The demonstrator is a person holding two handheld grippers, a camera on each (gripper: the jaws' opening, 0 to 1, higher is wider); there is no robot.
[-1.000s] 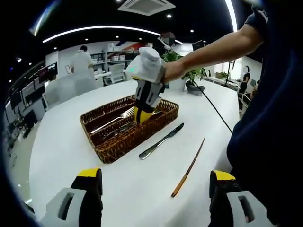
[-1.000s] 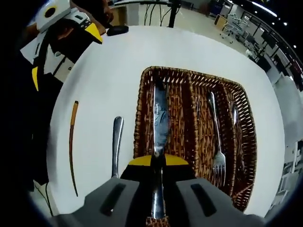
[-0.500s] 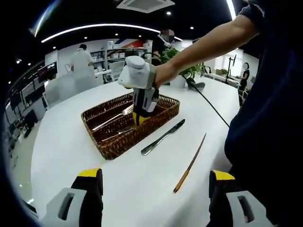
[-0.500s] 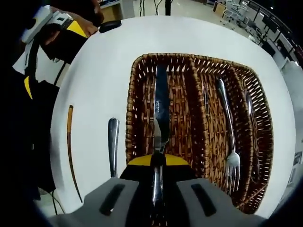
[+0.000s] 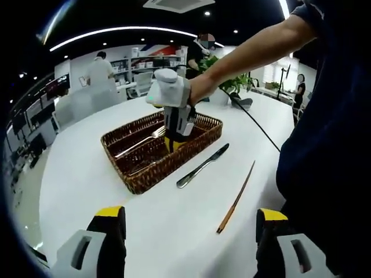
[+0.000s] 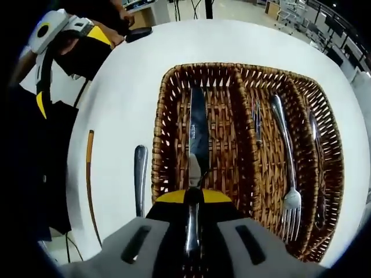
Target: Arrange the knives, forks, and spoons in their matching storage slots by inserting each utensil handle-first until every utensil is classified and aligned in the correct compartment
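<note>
- The round white table is carrying the whole work area; in the left gripper view its bare near part is lying ahead of the idle tool.
- The wicker tray, standing on the far half of the table, is showing three lengthwise slots in the right gripper view.
- The right gripper is hanging above the near end of the tray's left slot, its yellow-tipped jaws closed on a table knife; in the left gripper view it is standing upright over the tray.
- The left gripper is waiting low over the near table, its jaws spread wide and holding nothing.
- The held knife is lying along the left slot, blade pointing far; whether it is touching the weave cannot be told.
- A second knife is lying on the table just right of the tray, still unsorted.
- A thin brown stick is lying further right, apart from that knife.
- Forks are already occupying the slots to the right of the held knife.
- Judged step: seating one knife in its slot. The next move likely calls for lowering, releasing squarely, then fetching the loose knife.
</note>
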